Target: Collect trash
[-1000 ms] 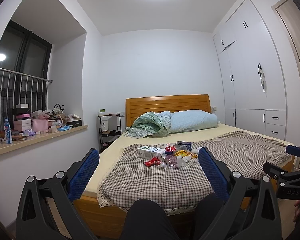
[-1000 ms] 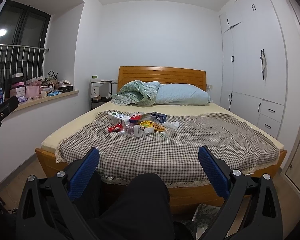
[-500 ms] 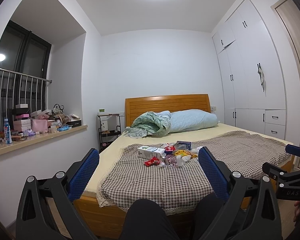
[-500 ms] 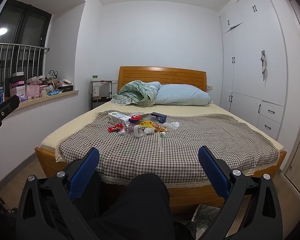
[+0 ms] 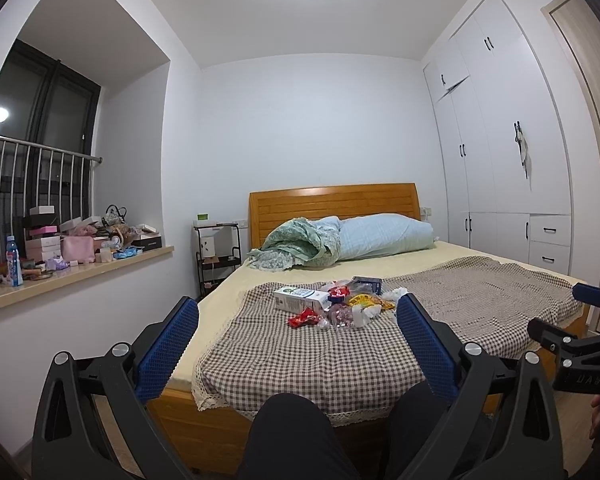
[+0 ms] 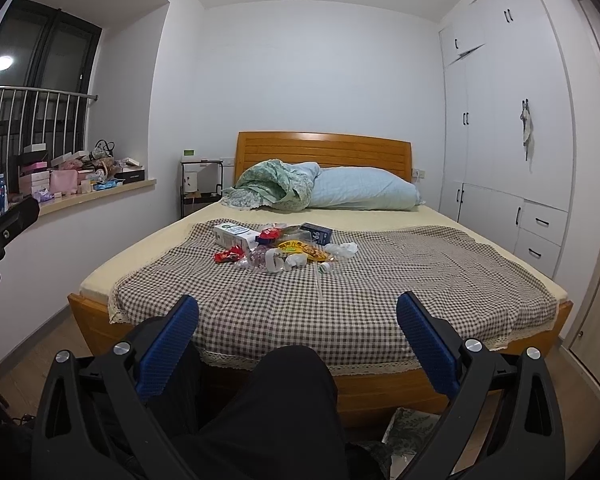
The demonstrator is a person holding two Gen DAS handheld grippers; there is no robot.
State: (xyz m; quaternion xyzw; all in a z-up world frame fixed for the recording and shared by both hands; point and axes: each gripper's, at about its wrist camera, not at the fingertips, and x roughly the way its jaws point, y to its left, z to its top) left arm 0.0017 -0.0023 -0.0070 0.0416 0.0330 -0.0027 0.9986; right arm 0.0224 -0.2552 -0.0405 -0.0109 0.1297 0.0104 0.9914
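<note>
A heap of trash lies on the checked cloth (image 6: 400, 280) in the middle of the bed: a white carton (image 6: 236, 235), a red wrapper (image 6: 229, 256), a yellow snack bag (image 6: 302, 249), a dark blue box (image 6: 317, 233), crumpled white paper (image 6: 342, 249) and a thin straw (image 6: 319, 282). The same heap shows in the left wrist view, with the carton (image 5: 300, 298) and red wrapper (image 5: 305, 317). My left gripper (image 5: 298, 344) and right gripper (image 6: 298, 344) both stand open and empty, well short of the bed's foot, above a person's dark-clothed knees.
A wooden bed frame (image 6: 380, 390) with a pillow (image 6: 364, 194) and green blanket (image 6: 272, 186). A cluttered window ledge (image 5: 76, 270) is on the left, a black side rack (image 5: 216, 256) by the headboard, white wardrobes (image 6: 512, 152) on the right. Something patterned lies on the floor (image 6: 410, 428).
</note>
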